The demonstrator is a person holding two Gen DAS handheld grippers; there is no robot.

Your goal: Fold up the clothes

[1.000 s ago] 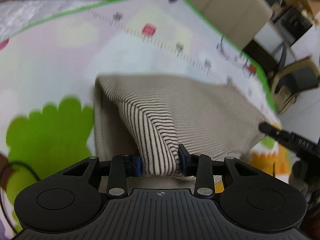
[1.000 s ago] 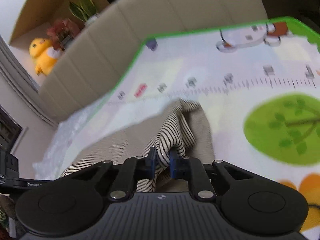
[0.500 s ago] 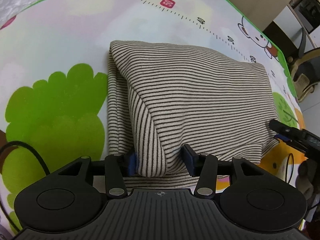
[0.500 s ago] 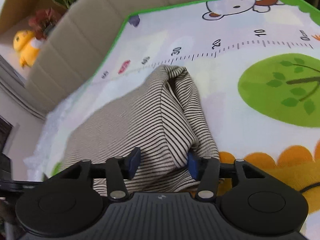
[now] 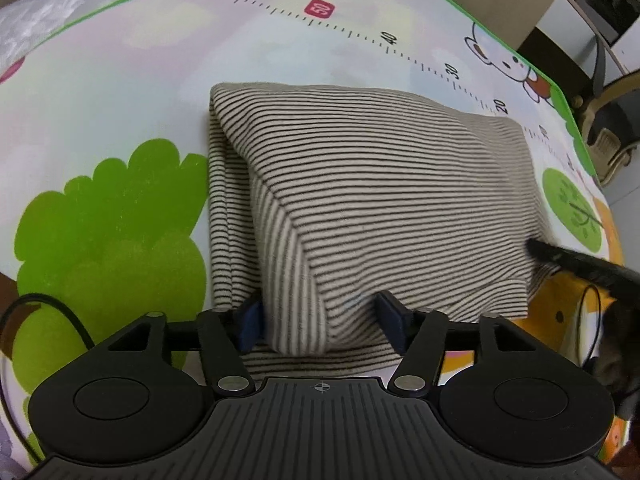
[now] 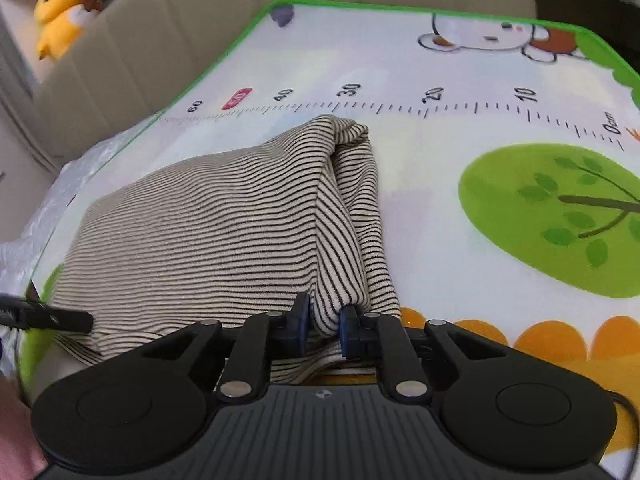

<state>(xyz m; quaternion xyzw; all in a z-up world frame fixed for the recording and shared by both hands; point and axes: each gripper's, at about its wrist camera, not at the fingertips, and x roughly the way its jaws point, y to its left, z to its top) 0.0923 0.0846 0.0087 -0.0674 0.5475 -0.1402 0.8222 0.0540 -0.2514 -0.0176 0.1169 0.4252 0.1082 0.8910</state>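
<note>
Item: striped garment (image 5: 380,200), beige with thin dark stripes, folded into a thick, roughly rectangular bundle. It lies on the play mat (image 5: 120,80), a printed sheet with a green border. Landmark for position: the mat's printed ruler (image 5: 360,36). The bundle sits just on the near side of the ruler, its long axis running roughly parallel to it, spanning from about the red mark to beyond the "20" mark; its far right corner reaches the ruler's ticks. The top layer is folded over towards the near edge, where it bulges and does not lie flat.

Left gripper (image 5: 320,320): at the bundle's near edge, at the end farther along the ruler's higher numbers. Its jaws are opening; a rounded fold of the garment sits between the blue pads (image 5: 250,320), the left pad touching cloth, the right pad standing clear of it.

Right gripper (image 6: 324,326): at the same near edge, at the end nearer the ruler's low numbers. Its jaws are closing and are pinched tight on a narrow ridge of the striped cloth, both pads (image 6: 348,328) pressing it.

Each gripper's black fingertip shows at the edge of the other's view, touching the bundle's flank.
</note>
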